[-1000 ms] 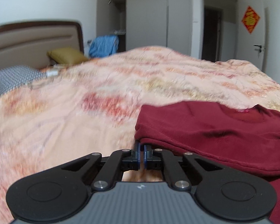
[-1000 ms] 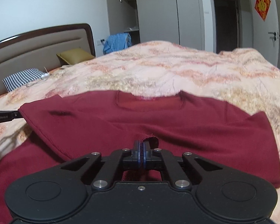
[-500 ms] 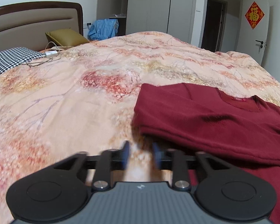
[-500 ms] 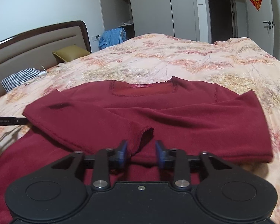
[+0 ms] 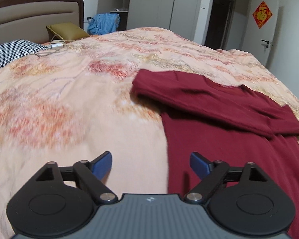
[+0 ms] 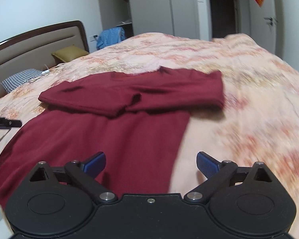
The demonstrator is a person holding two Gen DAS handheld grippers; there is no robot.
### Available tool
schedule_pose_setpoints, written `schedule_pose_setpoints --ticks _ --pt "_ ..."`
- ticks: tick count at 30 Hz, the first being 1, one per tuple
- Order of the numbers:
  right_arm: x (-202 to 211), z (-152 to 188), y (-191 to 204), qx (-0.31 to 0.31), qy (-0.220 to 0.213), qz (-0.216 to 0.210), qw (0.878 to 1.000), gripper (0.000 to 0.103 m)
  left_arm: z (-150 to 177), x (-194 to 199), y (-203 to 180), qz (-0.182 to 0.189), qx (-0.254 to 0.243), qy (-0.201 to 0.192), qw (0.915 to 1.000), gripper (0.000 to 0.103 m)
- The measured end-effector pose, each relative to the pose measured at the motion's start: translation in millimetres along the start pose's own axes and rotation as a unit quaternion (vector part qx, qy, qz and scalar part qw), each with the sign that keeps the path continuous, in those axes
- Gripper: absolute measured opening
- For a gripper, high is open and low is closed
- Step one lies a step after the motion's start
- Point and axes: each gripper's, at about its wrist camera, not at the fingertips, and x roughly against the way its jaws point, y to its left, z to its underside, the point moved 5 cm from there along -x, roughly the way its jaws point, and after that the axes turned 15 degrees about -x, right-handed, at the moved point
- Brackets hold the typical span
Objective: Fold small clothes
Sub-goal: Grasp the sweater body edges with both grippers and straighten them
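Dark-red knit top [image 5: 219, 139] runs lengthwise ahead, folded sleeves farthest; left gripper [image 5: 150, 163] straddles its left edge, right gripper [image 6: 150, 162] its right; both jaws opening wide, gripping nothing.

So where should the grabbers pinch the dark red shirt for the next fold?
Probably at the dark red shirt's near bottom hem, one corner each, coming from the near side. The sleeves already lie folded across the top, and the long flat lower part points toward the opening, empty left gripper and right gripper.
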Motion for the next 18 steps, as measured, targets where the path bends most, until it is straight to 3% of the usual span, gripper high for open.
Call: schedule_pose_setpoints --ticks 6,8,12,15,18 --pt "34.3 24.9 -17.8 -0.025 0.008 0.006 1.0 0.098 36.0 25.7 -18.7 0.042 0.003 0.025 0.9988 0.1" --pt "42.0 31.7 -21.7 -0.035 0.014 0.004 0.999 0.092 44.0 32.6 -23.9 0.044 -0.002 0.032 0.9985 0.1" --pt "56.5 49.7 -24.2 -0.056 0.024 0.0 0.998 0.084 54.4 43.1 -30.0 0.057 0.007 0.043 0.9974 0.092" --pt "66.7 63.9 -21.5 -0.056 0.025 0.0 0.998 0.072 60.8 49.1 -32.6 0.055 0.004 0.051 0.9972 0.079" --pt "72.6 73.3 -17.6 -0.049 0.025 0.001 0.998 0.039 65.2 52.4 -33.5 0.06 0.015 0.059 0.9964 0.062"
